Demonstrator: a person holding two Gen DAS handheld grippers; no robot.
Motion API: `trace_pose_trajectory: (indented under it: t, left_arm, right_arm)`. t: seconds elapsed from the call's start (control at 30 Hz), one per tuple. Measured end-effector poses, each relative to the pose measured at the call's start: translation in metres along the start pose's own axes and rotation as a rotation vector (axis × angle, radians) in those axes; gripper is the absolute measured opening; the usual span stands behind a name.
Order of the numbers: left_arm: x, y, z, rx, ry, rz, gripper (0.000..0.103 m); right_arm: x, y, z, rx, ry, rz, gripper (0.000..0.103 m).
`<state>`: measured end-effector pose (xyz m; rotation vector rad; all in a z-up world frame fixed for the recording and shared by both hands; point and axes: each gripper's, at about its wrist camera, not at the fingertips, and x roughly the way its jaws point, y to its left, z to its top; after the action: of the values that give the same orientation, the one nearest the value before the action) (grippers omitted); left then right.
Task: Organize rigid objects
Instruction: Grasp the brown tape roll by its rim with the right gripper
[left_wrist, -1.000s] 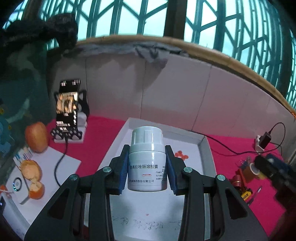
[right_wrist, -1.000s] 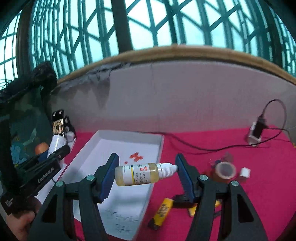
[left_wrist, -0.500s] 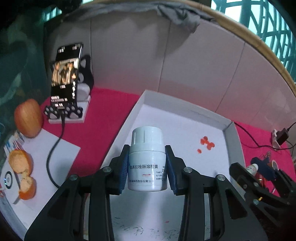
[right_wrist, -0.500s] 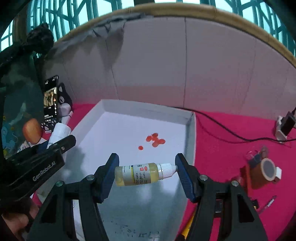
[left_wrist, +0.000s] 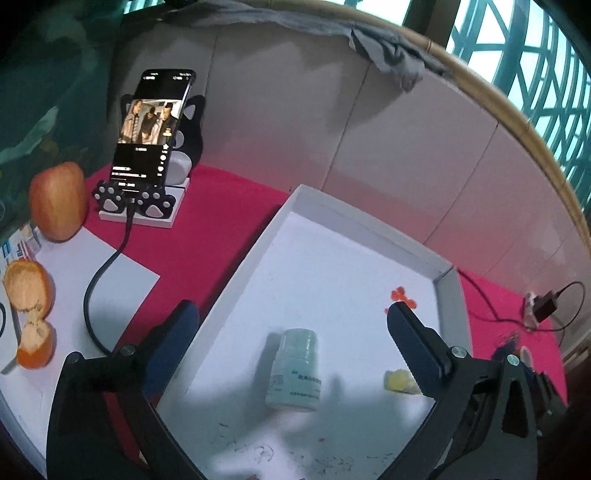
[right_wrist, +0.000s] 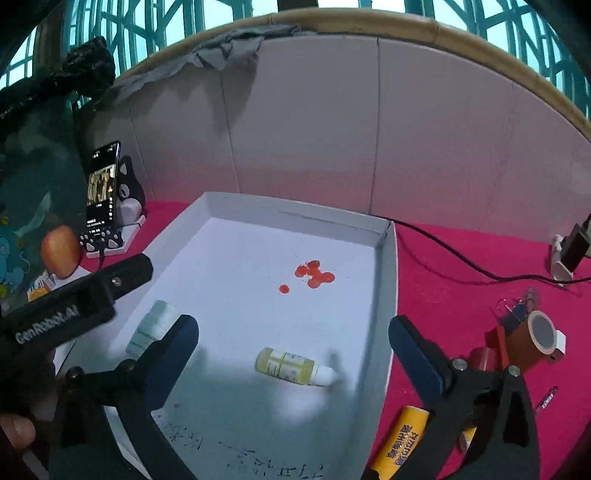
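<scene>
A white tray (left_wrist: 332, 210) lies on the red cloth. My left gripper (left_wrist: 291, 325) hangs over it with its jaws opening wide. The white pill bottle (left_wrist: 295, 369) sits blurred on the tray floor below and between the fingers, and no pad touches it. My right gripper (right_wrist: 293, 326) is over the same tray (right_wrist: 388, 295), its jaws also opening. The yellow dropper bottle (right_wrist: 291, 365) lies on its side under the gap, free of the pads. The right wrist view also shows the pill bottle (right_wrist: 151, 326) at the left, beside the left gripper's body (right_wrist: 74, 306).
A phone on a stand (left_wrist: 151, 129), an apple (left_wrist: 57, 201) and orange halves (left_wrist: 29, 291) sit left of the tray. To its right lie a tape roll (right_wrist: 539, 332), a yellow tube (right_wrist: 399, 439) and a charger with cable (right_wrist: 569, 251). Red spots (right_wrist: 314, 275) mark the tray floor.
Both grippers came down toward the tray and opened. The pill bottle left the left pads and the dropper bottle left the right pads; both are now in the tray.
</scene>
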<state>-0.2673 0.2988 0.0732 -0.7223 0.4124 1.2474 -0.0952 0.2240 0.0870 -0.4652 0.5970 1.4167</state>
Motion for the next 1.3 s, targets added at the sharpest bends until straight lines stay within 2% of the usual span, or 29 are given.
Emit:
trace_pose_trajectory:
  t: [0.27,0.4,0.5,0.6,0.73,0.9,1.0,1.1,1.17,1.2,1.23,1.3]
  left_arm:
    - [-0.027,-0.024,-0.004,0.088,-0.057,-0.020,0.103]
    - [-0.034,-0.045,-0.013,0.159,-0.056,-0.055,0.103]
    - [-0.037,-0.062,-0.021,0.205,-0.040,-0.103,0.103]
    - [-0.038,-0.084,-0.032,0.280,-0.024,-0.150,0.103]
    - [-0.032,-0.111,-0.045,0.368,0.010,-0.193,0.103]
    - [-0.018,-0.148,-0.059,0.493,0.062,-0.214,0.103]
    - [-0.009,-0.162,-0.065,0.531,0.098,-0.217,0.103]
    - [-0.005,-0.174,-0.075,0.607,0.103,-0.215,0.103]
    - [0.000,-0.183,-0.082,0.660,0.109,-0.209,0.103]
    - [0.003,-0.188,-0.084,0.680,0.117,-0.207,0.103]
    - [0.007,-0.193,-0.086,0.690,0.125,-0.208,0.103]
    - [0.012,-0.200,-0.088,0.700,0.144,-0.216,0.103]
  right_arm:
    - [-0.023,-0.025,-0.001,0.068,-0.049,-0.011,0.103]
    - [-0.036,-0.055,-0.005,0.090,-0.082,-0.065,0.103]
    - [-0.043,-0.097,-0.008,0.147,-0.102,-0.131,0.103]
    - [-0.046,-0.155,-0.014,0.248,-0.102,-0.220,0.103]
    - [-0.039,-0.208,-0.025,0.341,-0.068,-0.265,0.103]
    - [-0.016,-0.219,-0.031,0.300,-0.028,-0.246,0.103]
    - [0.003,-0.213,-0.032,0.269,0.006,-0.267,0.103]
    - [0.017,-0.213,-0.033,0.255,0.029,-0.274,0.094]
    - [0.021,-0.212,-0.033,0.231,0.051,-0.273,0.074]
    - [0.023,-0.213,-0.034,0.232,0.066,-0.243,0.061]
    - [0.023,-0.214,-0.036,0.233,0.066,-0.225,0.053]
    - [0.013,-0.211,-0.040,0.220,0.041,-0.231,0.052]
